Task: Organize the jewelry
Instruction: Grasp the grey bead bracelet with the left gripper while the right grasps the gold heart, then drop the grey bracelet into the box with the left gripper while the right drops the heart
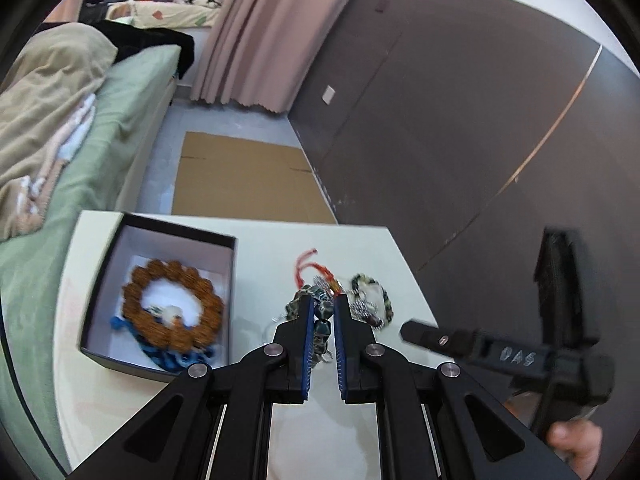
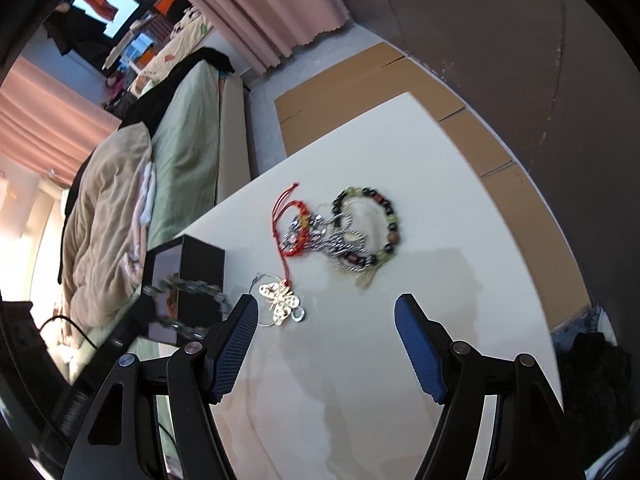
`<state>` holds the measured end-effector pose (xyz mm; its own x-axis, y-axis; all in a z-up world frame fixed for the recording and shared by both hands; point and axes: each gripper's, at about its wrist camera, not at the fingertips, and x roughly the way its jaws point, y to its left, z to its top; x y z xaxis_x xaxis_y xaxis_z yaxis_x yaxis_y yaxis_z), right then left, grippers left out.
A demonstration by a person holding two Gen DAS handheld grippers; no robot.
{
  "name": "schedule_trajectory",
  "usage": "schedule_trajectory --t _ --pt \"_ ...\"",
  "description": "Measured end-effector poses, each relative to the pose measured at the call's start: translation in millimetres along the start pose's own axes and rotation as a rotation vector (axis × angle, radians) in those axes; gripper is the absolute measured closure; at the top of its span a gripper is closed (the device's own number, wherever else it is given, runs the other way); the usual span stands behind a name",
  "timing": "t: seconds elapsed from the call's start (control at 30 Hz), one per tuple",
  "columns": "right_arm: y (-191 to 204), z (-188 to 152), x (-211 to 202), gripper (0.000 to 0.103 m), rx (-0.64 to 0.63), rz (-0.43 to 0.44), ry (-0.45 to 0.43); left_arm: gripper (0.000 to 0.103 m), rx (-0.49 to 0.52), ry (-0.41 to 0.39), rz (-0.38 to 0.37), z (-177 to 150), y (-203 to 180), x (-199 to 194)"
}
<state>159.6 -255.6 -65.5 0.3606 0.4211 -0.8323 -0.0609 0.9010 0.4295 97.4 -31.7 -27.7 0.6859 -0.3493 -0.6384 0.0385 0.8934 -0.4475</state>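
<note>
My left gripper (image 1: 323,310) is shut on a dark green stone bracelet (image 1: 322,322) and holds it above the white table (image 1: 256,240). The same bracelet shows blurred in the right wrist view (image 2: 188,288), over the black box (image 2: 200,268). The black box (image 1: 160,296) holds a brown wooden bead bracelet (image 1: 172,308) and a blue cord (image 1: 168,358). A pile of jewelry lies on the table: a red cord bracelet (image 2: 294,220), a green-and-black bead bracelet (image 2: 376,224), silver chains (image 2: 340,246) and a butterfly pendant (image 2: 282,302). My right gripper (image 2: 326,312) is open and empty, hovering near the pendant.
A bed with a green sheet (image 1: 92,132) and beige blanket (image 1: 44,104) lies left of the table. Flat cardboard (image 1: 244,178) lies on the floor beyond the table's far edge. A dark wall (image 1: 460,120) stands to the right.
</note>
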Motion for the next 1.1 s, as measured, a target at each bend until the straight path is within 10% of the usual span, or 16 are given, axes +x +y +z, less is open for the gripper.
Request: schedule_trajectory --t 0.57,0.83,0.97,1.1 --pt "42.8 -1.5 66.5 0.07 -0.12 -0.018 0.124 0.093 -0.082 -0.07 0.015 19.4 41.9 -27.7" --pt "66.7 -9.1 81.2 0.071 -0.251 -0.14 0.125 0.093 -0.127 -0.066 0.041 23.6 61.3 -29.6" --pt "74.4 -13.4 81.3 0.098 -0.299 -0.199 0.11 0.093 -0.132 -0.059 0.048 24.9 65.5 -26.3" --pt "68.3 -12.7 75.8 0.1 -0.274 -0.17 0.104 0.093 -0.139 -0.052 0.05 24.5 70.2 -21.8"
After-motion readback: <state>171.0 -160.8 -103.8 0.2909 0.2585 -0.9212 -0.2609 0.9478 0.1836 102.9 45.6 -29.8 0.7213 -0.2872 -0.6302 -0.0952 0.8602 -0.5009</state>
